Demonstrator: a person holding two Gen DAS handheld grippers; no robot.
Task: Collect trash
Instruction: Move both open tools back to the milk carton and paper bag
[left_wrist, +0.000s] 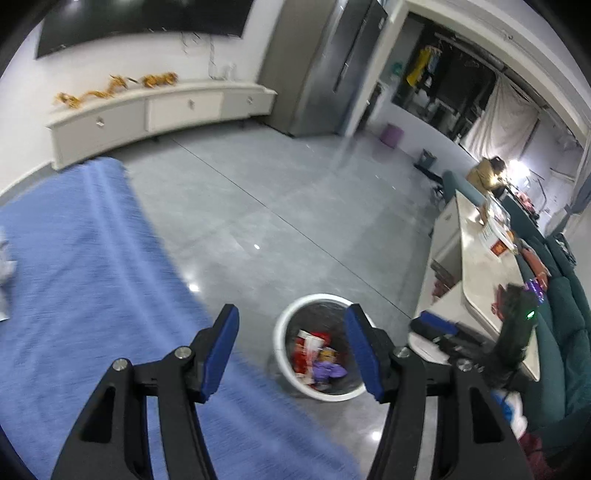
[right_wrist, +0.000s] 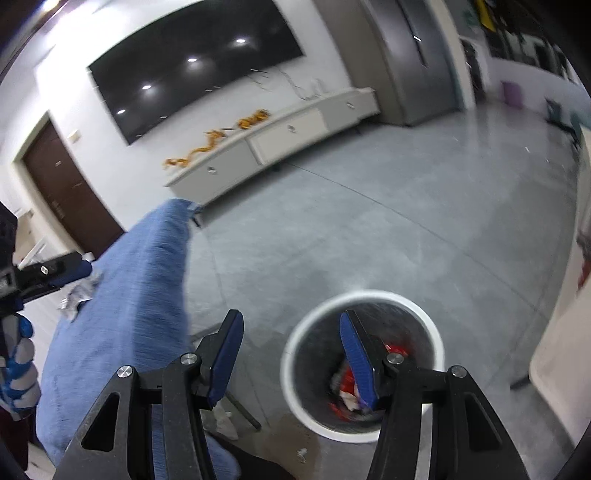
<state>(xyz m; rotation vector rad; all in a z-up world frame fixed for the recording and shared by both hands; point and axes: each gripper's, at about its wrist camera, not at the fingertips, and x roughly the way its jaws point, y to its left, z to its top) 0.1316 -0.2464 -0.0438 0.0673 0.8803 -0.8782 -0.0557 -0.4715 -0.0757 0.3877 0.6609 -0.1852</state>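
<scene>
Both grippers, left gripper (left_wrist: 291, 354) and right gripper (right_wrist: 291, 358), gape wide and carry nothing; we see crumpled trash (right_wrist: 79, 295) on the blue cloth (right_wrist: 140, 295) at nine o'clock, the bin (right_wrist: 364, 295) at one o'clock.

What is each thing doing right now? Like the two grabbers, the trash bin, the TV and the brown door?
left gripper: open, holding nothing.
right gripper: open, holding nothing, above the bin.
trash bin: upright, no lid, partly filled with wrappers.
blue cloth: spread over a surface, crumpled bits lying on it.
TV: dark, off.
brown door: shut.
cabinet drawers: shut.
</scene>
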